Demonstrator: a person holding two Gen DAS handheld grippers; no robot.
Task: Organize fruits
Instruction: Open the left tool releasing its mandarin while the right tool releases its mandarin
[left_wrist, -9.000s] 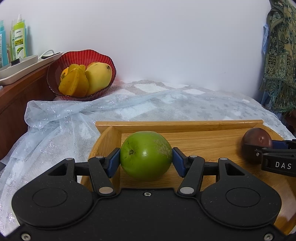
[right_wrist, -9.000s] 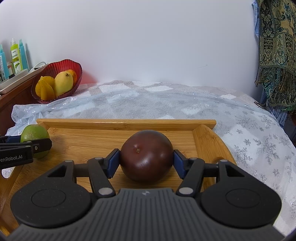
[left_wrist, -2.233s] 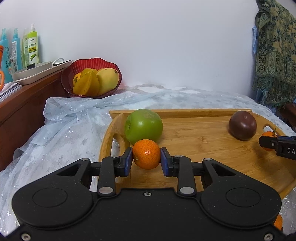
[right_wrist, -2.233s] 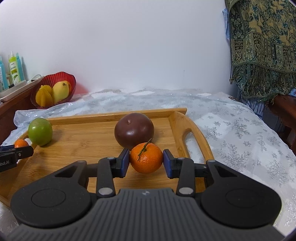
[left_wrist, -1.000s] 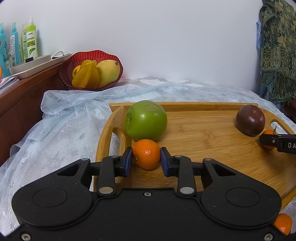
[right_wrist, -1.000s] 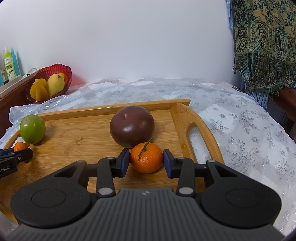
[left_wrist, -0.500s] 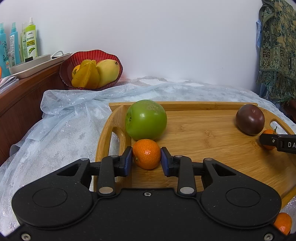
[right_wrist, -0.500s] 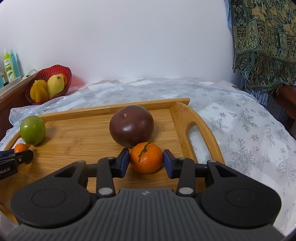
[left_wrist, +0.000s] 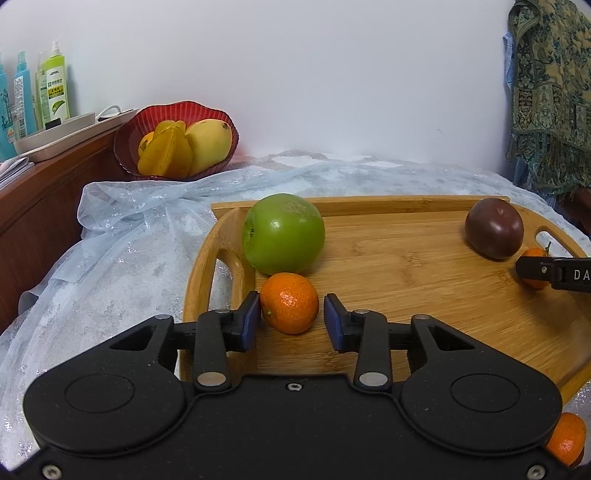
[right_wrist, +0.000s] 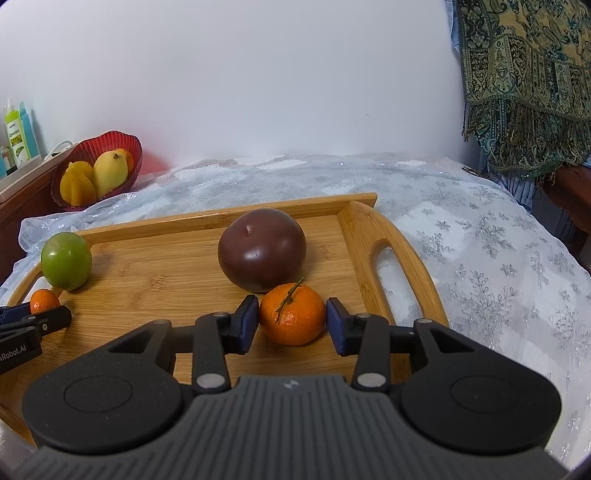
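step: releasing tangerines on tray (left_wrist: 424, 258) | left tool (left_wrist: 291, 319) opening, left tangerine (left_wrist: 290, 308) loose between pads; right tool (right_wrist: 291, 321) barely parted round right tangerine (right_wrist: 291, 314) | next: we back both tools off clear

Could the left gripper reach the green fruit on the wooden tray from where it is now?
Probably not straight ahead. The small orange sits between the opening jaws of the left gripper, directly in front of the green fruit and touching it. On the wooden tray, the fruit's right side looks free, so an approach from there seems possible.
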